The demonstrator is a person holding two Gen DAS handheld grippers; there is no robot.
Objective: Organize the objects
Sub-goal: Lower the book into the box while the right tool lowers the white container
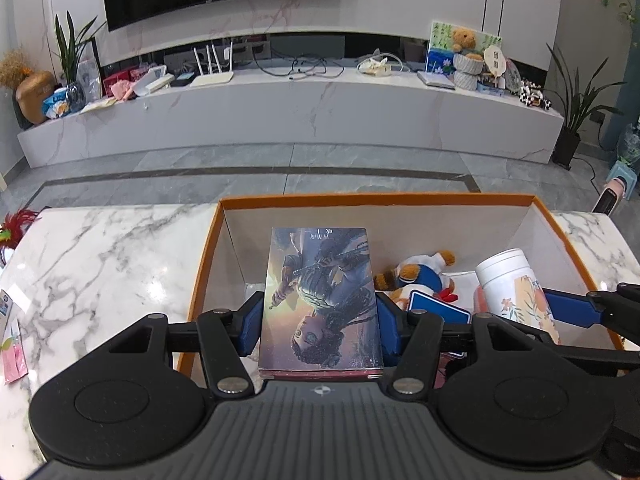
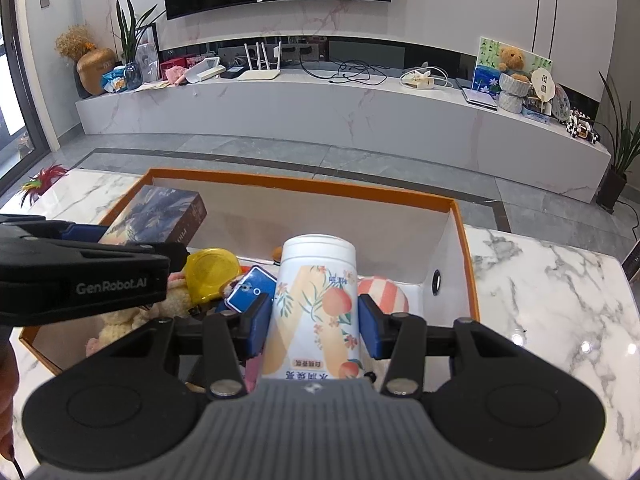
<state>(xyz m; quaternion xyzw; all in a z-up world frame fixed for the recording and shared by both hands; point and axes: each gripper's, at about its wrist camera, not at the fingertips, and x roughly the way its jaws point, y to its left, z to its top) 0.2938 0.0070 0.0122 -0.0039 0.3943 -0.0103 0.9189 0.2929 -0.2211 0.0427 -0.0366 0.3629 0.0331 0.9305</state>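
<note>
Left tool (image 1: 320,316): clamped on one boxed book (image 1: 322,300) by its two long sides, above the orange box (image 1: 376,199). Stiff, flat, probably light; best held on the edges, as now. Right tool (image 2: 310,322): closed around one white canister (image 2: 316,304) with peach print, also over the box. Smooth and round, likely slippery; better gripped at mid-body. Inside, one plush toy (image 1: 416,274), one yellow disc (image 2: 212,270), one blue card (image 2: 250,290). Below, marble surface (image 1: 104,264).
</note>
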